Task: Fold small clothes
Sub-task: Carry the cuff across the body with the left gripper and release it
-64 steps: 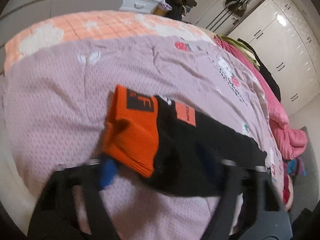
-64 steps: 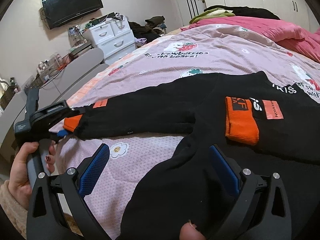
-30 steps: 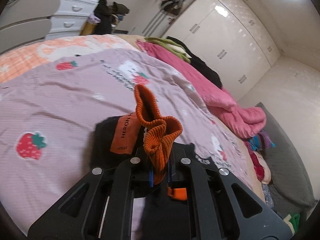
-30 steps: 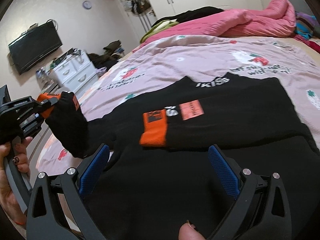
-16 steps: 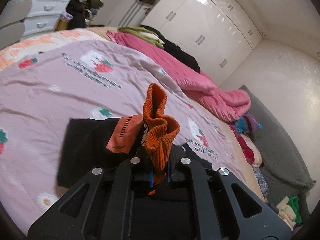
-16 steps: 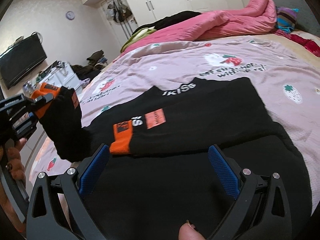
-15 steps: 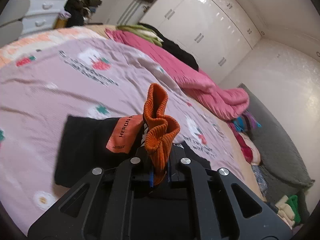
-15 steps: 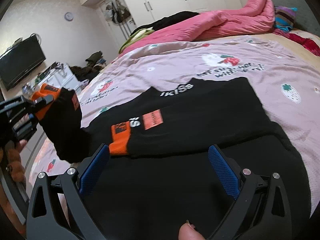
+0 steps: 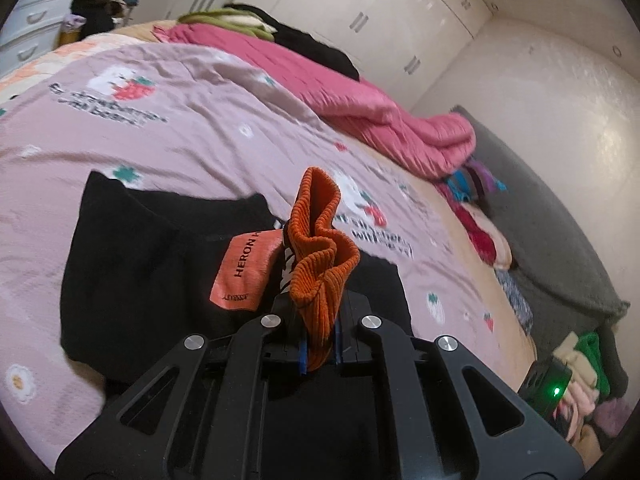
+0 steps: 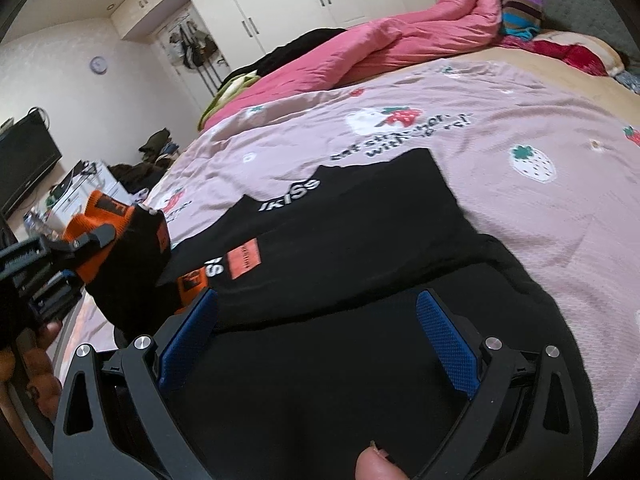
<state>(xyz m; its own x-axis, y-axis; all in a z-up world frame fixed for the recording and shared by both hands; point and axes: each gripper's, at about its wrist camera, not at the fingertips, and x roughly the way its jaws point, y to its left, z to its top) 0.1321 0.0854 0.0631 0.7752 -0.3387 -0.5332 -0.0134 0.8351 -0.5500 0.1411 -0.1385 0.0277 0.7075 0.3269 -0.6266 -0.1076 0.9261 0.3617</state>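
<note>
Left gripper (image 9: pixel 319 354) clamped on the orange cuff (image 9: pixel 320 256), sleeve lifted above the black sweater (image 10: pixel 360 248) lying flat on the pink bedspread (image 10: pixel 540 208). Right gripper (image 10: pixel 316 344) angled down over the sweater, jaws wide apart, nothing between them.

A bed (image 10: pixel 520 208) with a pink strawberry-print cover carries a black sweater (image 10: pixel 352 248) spread flat at its centre. At twelve o'clock lies a bunched pink quilt (image 10: pixel 400 40), with dark clothes (image 10: pixel 304 40) beside it at eleven.
</note>
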